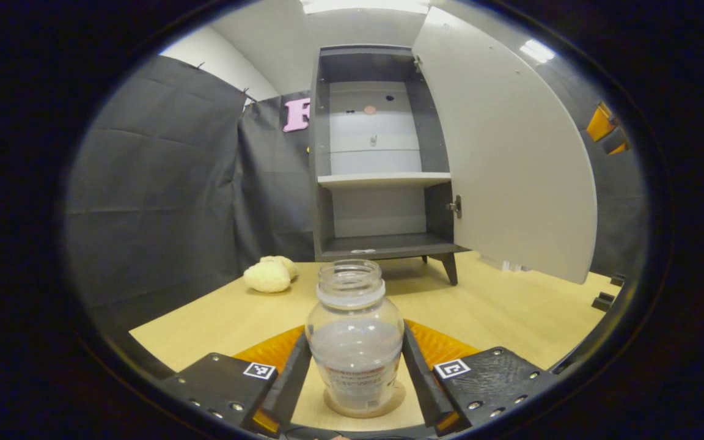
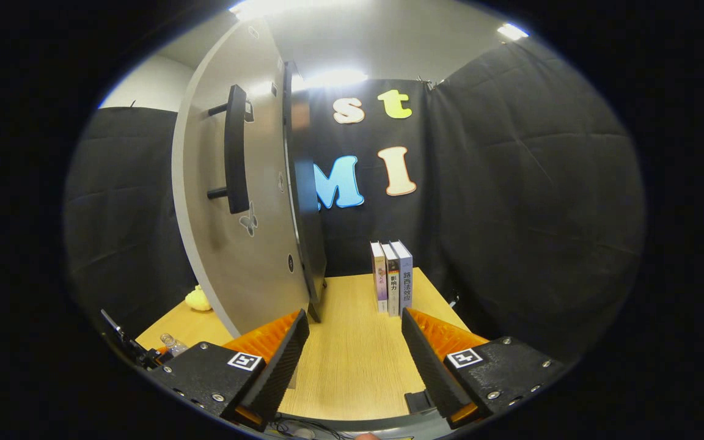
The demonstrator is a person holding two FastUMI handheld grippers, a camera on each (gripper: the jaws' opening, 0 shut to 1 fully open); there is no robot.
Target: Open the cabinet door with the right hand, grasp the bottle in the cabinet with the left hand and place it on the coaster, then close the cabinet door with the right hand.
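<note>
A clear glass bottle (image 1: 355,339) with no cap stands upright on a round tan coaster (image 1: 396,400) on the wooden table. My left gripper (image 1: 355,360) has a finger against each side of the bottle. Behind it the dark cabinet (image 1: 382,153) stands with its white door (image 1: 505,153) swung wide to the right, its shelves bare. In the right gripper view the door (image 2: 236,232) rises close at the left with its black bar handle (image 2: 236,150). My right gripper (image 2: 355,354) is open, low beside the door, with only table between its fingers. The bottle (image 2: 172,343) shows small at far left.
A yellow plush lump (image 1: 269,275) lies on the table left of the cabinet. Three books (image 2: 392,278) stand upright at the table's back edge near the black cloth wall. The table's front edge runs just beyond my left gripper.
</note>
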